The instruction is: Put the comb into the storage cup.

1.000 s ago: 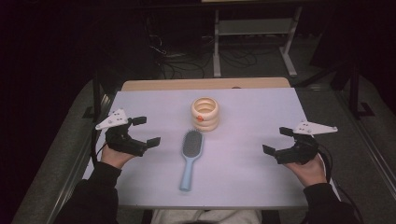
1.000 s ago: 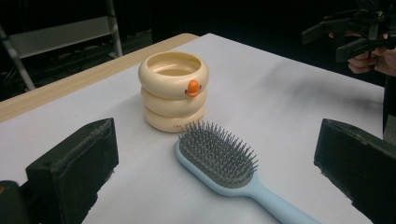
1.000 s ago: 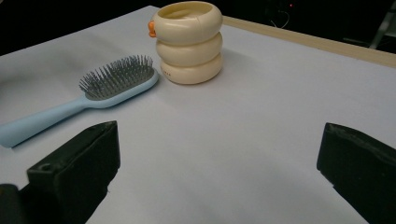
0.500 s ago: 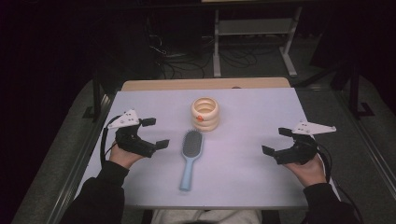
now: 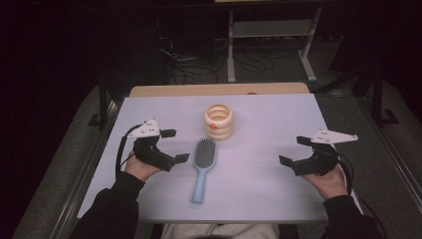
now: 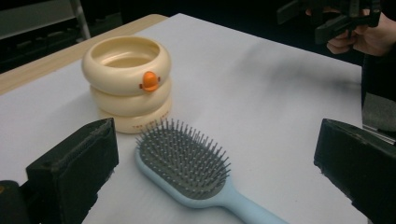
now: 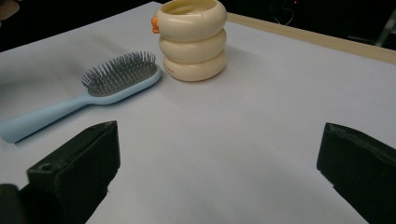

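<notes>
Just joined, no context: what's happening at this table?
A person holds a tool in each hand over the table. The left tool is open and close beside the brush, which lies bristles up with its head near the cream cup. The right tool is open, well off to the side. Nothing is gripped yet.

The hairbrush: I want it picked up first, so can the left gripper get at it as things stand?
Probably yes. The left gripper stands open just beside the hairbrush, jaws turned toward its head, with bare table between. The cream ringed holder sits behind the brush head, not in the path.
</notes>
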The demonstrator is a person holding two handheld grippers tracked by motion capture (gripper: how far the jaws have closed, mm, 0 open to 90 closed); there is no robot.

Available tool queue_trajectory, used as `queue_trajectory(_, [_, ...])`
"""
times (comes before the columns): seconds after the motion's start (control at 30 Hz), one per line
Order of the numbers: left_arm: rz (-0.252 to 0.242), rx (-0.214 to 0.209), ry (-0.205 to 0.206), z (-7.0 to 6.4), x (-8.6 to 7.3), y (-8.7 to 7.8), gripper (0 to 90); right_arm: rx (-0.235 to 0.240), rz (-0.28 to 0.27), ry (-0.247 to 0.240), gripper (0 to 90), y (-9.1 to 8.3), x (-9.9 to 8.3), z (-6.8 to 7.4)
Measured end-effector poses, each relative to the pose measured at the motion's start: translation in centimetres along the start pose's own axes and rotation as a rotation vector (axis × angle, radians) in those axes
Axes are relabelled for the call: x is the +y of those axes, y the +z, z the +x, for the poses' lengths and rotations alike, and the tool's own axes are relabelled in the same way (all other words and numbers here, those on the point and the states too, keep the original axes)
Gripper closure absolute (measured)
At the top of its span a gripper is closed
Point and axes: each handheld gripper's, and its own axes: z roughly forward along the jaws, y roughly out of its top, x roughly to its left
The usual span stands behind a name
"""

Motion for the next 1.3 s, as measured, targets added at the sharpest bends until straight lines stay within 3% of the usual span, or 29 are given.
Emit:
queue_trajectory(0.53, [0.051,-0.051,0.004,-0.8,-0.4,2.2,0.0,0.001,-0.001,-0.007,0.0,0.0,0.0,0.1])
queue_trajectory(0.7, [0.079,-0.074,0.025,-1.1,-0.4,3.0,1.9,0.000,0.001,-0.006,0.0,0.0,0.0,0.1])
queue_trajectory(1.03, [0.098,-0.124,0.038,-1.8,-0.4,3.8,11.9,-0.002,0.008,-0.019,0.0,0.1,0.0,0.2])
queue_trajectory(1.3, [0.136,-0.197,0.054,-2.3,-0.5,4.9,19.2,0.004,0.011,-0.009,0.0,0.2,0.0,0.1])
